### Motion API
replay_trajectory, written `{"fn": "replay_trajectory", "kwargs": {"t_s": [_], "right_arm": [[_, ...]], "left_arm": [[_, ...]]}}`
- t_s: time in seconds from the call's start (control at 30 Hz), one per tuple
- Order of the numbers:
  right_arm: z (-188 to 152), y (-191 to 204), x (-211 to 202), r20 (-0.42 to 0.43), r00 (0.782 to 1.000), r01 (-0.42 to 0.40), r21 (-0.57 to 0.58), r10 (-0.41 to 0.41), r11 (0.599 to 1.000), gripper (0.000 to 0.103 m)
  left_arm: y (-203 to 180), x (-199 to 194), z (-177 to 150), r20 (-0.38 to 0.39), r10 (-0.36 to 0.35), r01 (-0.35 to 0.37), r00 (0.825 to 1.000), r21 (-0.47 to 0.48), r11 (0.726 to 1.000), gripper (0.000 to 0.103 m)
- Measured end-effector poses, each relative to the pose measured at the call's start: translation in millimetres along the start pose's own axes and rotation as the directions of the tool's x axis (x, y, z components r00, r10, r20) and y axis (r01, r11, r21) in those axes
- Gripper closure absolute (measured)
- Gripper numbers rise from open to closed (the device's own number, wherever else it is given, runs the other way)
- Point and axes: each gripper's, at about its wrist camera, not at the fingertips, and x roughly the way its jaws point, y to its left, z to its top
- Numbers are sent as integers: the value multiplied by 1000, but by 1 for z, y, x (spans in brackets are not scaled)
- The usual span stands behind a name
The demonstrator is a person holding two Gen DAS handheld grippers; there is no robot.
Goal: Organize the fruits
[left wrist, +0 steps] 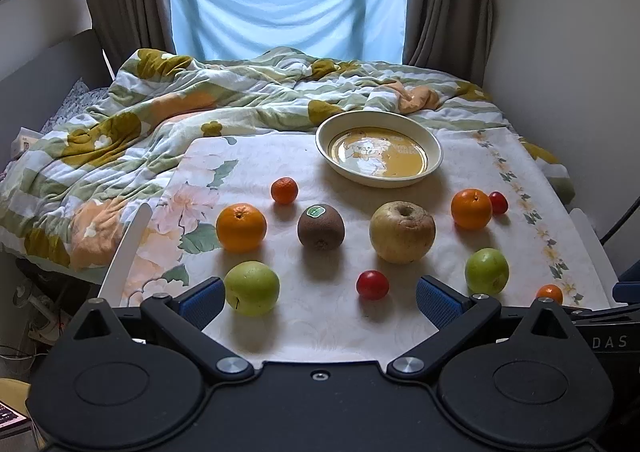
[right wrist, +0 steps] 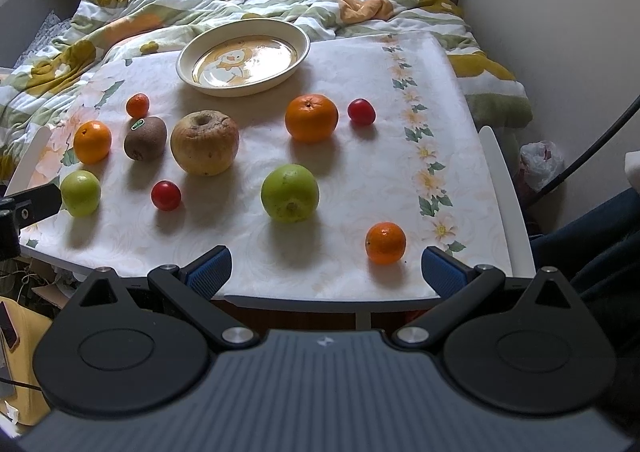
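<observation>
Both jaws spread wide, left hand-held gripper (left wrist: 319, 298) and right hand-held gripper (right wrist: 326, 269) empty, yellow apple (left wrist: 402, 232) just nearer than plate (left wrist: 434, 150), kiwi (left wrist: 321, 227) left of it

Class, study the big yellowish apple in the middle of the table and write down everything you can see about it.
The big yellowish apple is the largest fruit here, with dull yellow-brown, wrinkled-looking skin and a deep stem hollow facing up. It sits upright on the floral tablecloth, in front of the empty cream dish. The brown kiwi with a green sticker lies to its left and a small red fruit nearer the cameras. In the left wrist view nothing touches it.
</observation>
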Motion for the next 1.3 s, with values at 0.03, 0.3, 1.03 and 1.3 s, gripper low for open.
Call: {"fn": "replay_trajectory", "kwargs": {"t_s": [0.03,0.3,1.03,1.3], "right_arm": [[1,-1,0,0,1000,0,0,0,1000,0],[1,0,-1,3,1000,-1,-1,1,1000,0],[0,4,-9,17,1000,1,-11,-1,1000,0],[-2,6,-12,27,1000,9,-11,-8,1000,0]], "left_arm": [[0,0,0,0,-1,1,1000,0,1000,0],[-1,0,0,0,0,0,1000,0,1000,0],[1,-3,-2,9,1,-1,1000,-1,1000,0],[4,-3,-1,13,-1,1,1000,-4,1000,0]]}}
